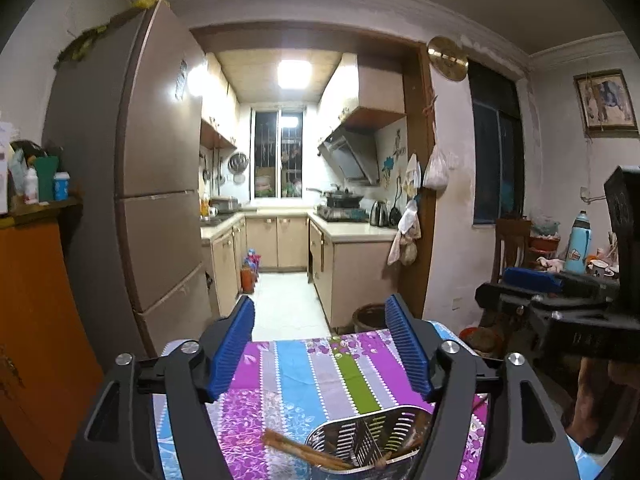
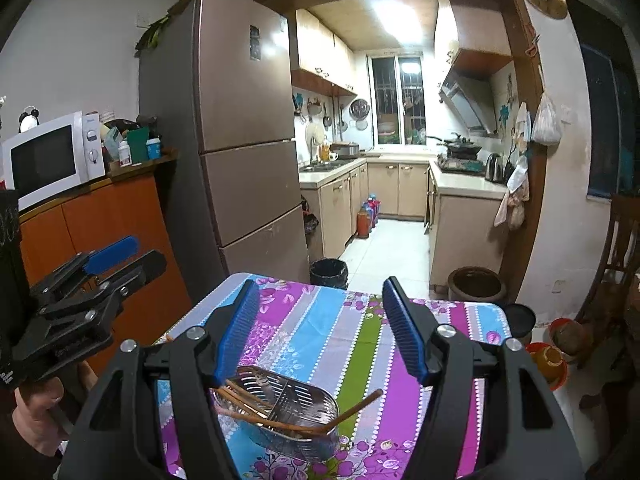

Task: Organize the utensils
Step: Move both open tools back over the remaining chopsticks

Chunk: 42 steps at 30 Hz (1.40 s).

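Observation:
A perforated steel utensil holder (image 2: pixel 280 416) lies on its side on the striped, flowered tablecloth (image 2: pixel 320 332), with several brown chopsticks (image 2: pixel 352 404) lying in it and poking out of its mouth. The left wrist view shows the same utensil holder (image 1: pixel 372 436) and chopsticks (image 1: pixel 296 448) near the bottom edge. My left gripper (image 1: pixel 320 316) is open above the cloth, nothing between its blue pads. My right gripper (image 2: pixel 316 292) is open too, above and behind the holder, empty. Each gripper shows in the other's view: the right gripper (image 1: pixel 532 284) at right, the left gripper (image 2: pixel 120 256) at left, held by a hand (image 2: pixel 44 412).
A brown fridge (image 2: pixel 248 140) and an orange cabinet (image 2: pixel 100 232) with a white microwave (image 2: pixel 52 156) stand left of the table. A black bin (image 2: pixel 328 272) and a dark crock (image 2: pixel 474 284) sit past the table's far edge. A wooden chair (image 2: pixel 616 260) stands right.

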{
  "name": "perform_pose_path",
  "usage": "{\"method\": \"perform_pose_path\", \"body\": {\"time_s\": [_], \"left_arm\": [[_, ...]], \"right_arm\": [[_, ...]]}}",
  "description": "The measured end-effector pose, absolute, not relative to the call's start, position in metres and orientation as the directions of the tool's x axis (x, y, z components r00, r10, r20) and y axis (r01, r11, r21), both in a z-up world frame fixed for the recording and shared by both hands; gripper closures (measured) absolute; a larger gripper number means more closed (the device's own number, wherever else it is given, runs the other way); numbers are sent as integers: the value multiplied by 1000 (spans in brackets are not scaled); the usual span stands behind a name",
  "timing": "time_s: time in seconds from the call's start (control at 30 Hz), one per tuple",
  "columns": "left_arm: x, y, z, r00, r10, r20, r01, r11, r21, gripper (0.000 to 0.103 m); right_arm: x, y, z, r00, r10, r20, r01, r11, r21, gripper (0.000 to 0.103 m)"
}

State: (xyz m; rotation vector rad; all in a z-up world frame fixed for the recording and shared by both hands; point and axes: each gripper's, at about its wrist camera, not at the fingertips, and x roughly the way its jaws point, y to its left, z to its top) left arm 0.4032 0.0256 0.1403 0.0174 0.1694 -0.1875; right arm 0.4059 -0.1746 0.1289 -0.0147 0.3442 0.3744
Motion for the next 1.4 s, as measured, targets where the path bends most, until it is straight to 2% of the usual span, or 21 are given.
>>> {"method": "perform_pose_path", "body": {"time_s": [0.1, 0.17, 0.3, 0.47, 0.5, 0.57, 0.6, 0.67, 0.7, 0.83, 0.97, 1.0, 1.13, 1.23, 1.4], "left_arm": [[348, 33, 143, 982, -167, -89, 171, 985, 40, 18], [311, 36, 139, 987, -152, -45, 155, 985, 73, 10], [228, 48, 118, 990, -142, 20, 139, 984, 116, 5], [147, 58, 58, 985, -169, -27, 171, 977, 130, 5], [137, 56, 41, 985, -165, -50, 171, 975, 139, 5], [127, 53, 6, 976, -178, -124, 194, 972, 132, 5], [124, 50, -11, 968, -190, -164, 211, 970, 124, 5], [122, 45, -44, 946, -212, -244, 242, 965, 100, 5], [121, 39, -66, 926, -232, -297, 269, 959, 91, 5], [119, 27, -117, 876, -272, -398, 322, 945, 62, 16], [120, 20, -144, 848, -284, -447, 339, 940, 46, 29], [119, 17, -148, 846, -282, -453, 342, 938, 54, 31], [122, 5, -157, 846, -267, -461, 340, 937, 82, 50], [123, 4, -158, 855, -251, -454, 320, 944, 81, 58], [126, 4, -160, 863, -225, -453, 298, 950, 97, 62]], "right_arm": [[362, -176, 144, 871, 386, -305, -397, 917, 27, 27], [320, -180, 150, 871, 411, -267, -424, 906, 13, 16], [230, -193, 140, 867, 459, -195, -467, 884, 2, 13], [137, -205, 85, 890, 435, -138, -444, 895, -41, 14], [122, -204, 65, 895, 423, -141, -434, 899, -57, 16], [109, -205, 35, 899, 404, -170, -417, 907, -52, 33], [104, -205, 15, 894, 402, -198, -416, 909, -33, 38], [104, -201, -22, 878, 394, -271, -412, 911, -9, 58], [106, -199, -39, 866, 392, -312, -412, 911, 2, 60], [101, -200, -86, 846, 363, -390, -378, 925, 39, 61], [97, -201, -112, 838, 339, -427, -358, 933, 36, 63], [96, -202, -117, 835, 336, -436, -355, 934, 41, 63], [97, -204, -129, 826, 334, -454, -348, 936, 56, 64], [96, -206, -133, 825, 339, -453, -349, 935, 64, 64], [97, -210, -134, 832, 333, -445, -340, 938, 67, 64]]}}
